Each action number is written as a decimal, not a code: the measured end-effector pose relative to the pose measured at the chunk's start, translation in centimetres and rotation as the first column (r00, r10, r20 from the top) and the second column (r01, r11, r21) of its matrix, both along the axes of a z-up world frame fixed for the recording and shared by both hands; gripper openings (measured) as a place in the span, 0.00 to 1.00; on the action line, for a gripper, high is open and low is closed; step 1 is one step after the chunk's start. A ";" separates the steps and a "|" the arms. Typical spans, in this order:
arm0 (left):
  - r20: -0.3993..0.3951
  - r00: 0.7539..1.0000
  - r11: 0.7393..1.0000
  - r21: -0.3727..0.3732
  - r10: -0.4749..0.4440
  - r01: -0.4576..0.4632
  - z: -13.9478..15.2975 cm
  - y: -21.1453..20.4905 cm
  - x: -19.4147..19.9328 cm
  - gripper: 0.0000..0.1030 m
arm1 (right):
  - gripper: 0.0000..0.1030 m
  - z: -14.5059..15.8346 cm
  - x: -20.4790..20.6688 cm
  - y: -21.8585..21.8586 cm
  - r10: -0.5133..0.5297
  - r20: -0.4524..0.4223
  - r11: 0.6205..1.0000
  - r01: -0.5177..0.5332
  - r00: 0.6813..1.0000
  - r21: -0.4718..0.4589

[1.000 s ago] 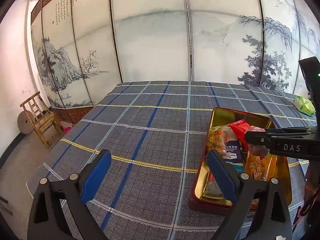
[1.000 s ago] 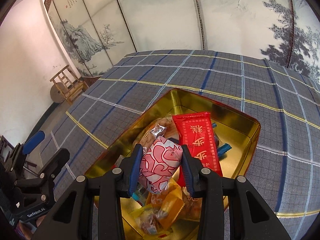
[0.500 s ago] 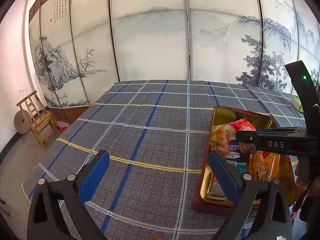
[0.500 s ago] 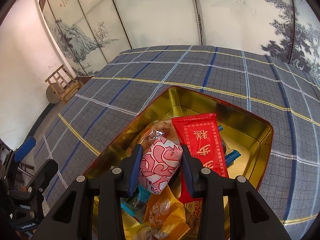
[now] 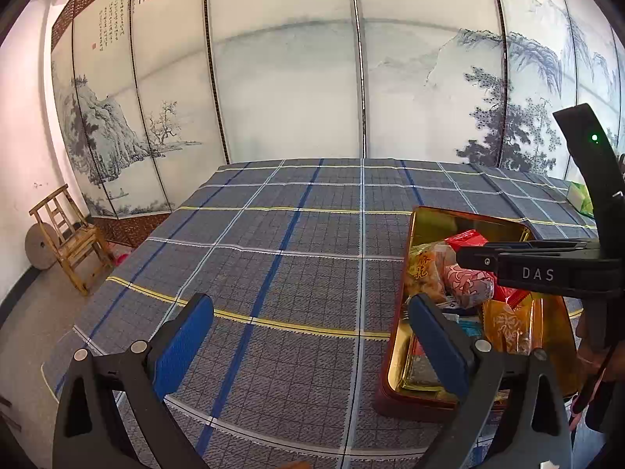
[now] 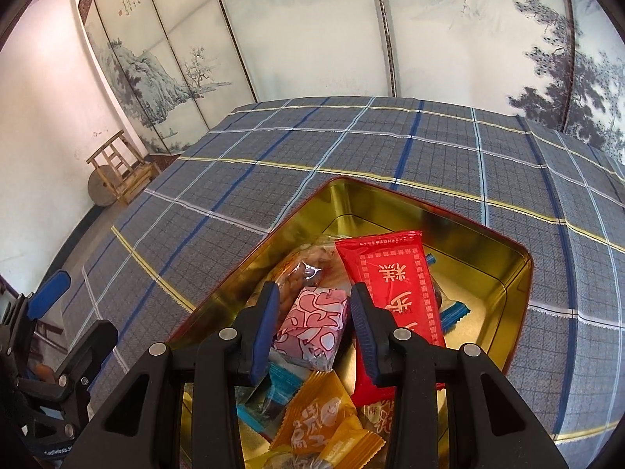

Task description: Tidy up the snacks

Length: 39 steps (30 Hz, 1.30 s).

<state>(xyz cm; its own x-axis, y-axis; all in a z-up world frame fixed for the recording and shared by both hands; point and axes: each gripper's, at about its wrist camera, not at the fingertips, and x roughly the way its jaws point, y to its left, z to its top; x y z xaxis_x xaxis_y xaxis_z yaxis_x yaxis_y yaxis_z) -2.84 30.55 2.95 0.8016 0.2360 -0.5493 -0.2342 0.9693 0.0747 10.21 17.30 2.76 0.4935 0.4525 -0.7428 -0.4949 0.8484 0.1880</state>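
The tin (image 6: 504, 250) stands on the tablecloth (image 5: 273, 273), near its front edge and toward the right side. In the tin lie many snack packets (image 6: 324, 426); a long packet (image 6: 394, 293) lies on top of them, to the right. Beside the table, at far left by the wall, stands a wooden chair (image 5: 72, 238), and behind the table a painted screen (image 5: 285, 90).

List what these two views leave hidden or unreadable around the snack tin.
- Tin near end: cut off by the right wrist view's lower edge and the right gripper.
- Pink-patterned snack: underside hidden, so contact with the pile is unclear.
- Green packet: clipped by the right gripper body in the left wrist view.
- Left gripper: open, empty.
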 end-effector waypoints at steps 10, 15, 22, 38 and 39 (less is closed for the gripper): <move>0.060 0.998 1.000 0.007 -0.019 0.018 1.8 -0.9 -2.0 0.97 | 0.63 4.7 -8.3 -1.9 -0.037 0.317 0.999 0.042 0.948 -0.008; 0.101 0.994 0.999 0.012 -0.039 0.038 3.2 -2.0 -4.0 0.98 | 0.79 6.5 -13.8 -3.6 -0.051 0.465 0.998 0.064 0.884 -0.012; 0.159 0.986 0.998 0.035 -0.055 0.050 5.6 -4.2 -7.1 0.99 | 0.87 8.6 -19.1 -5.3 -0.051 0.571 0.997 0.072 0.819 -0.014; 0.219 0.972 0.996 0.026 -0.086 0.082 8.3 -7.7 -12.2 1.00 | 0.94 11.7 -25.6 -10.6 -0.127 0.646 0.992 0.111 0.753 0.066; 0.217 0.972 0.996 0.020 -0.088 0.086 8.3 -7.8 -12.4 1.00 | 0.94 11.8 -25.8 -10.8 -0.129 0.648 0.991 0.112 0.751 0.067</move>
<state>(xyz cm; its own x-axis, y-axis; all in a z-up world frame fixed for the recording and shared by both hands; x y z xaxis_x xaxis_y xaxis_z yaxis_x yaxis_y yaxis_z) -15.20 22.72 11.26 0.9193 0.1645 -0.3575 -0.1606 0.9862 0.0410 -15.60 6.46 14.60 0.9047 0.3687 -0.2134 -0.3990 0.9089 -0.1213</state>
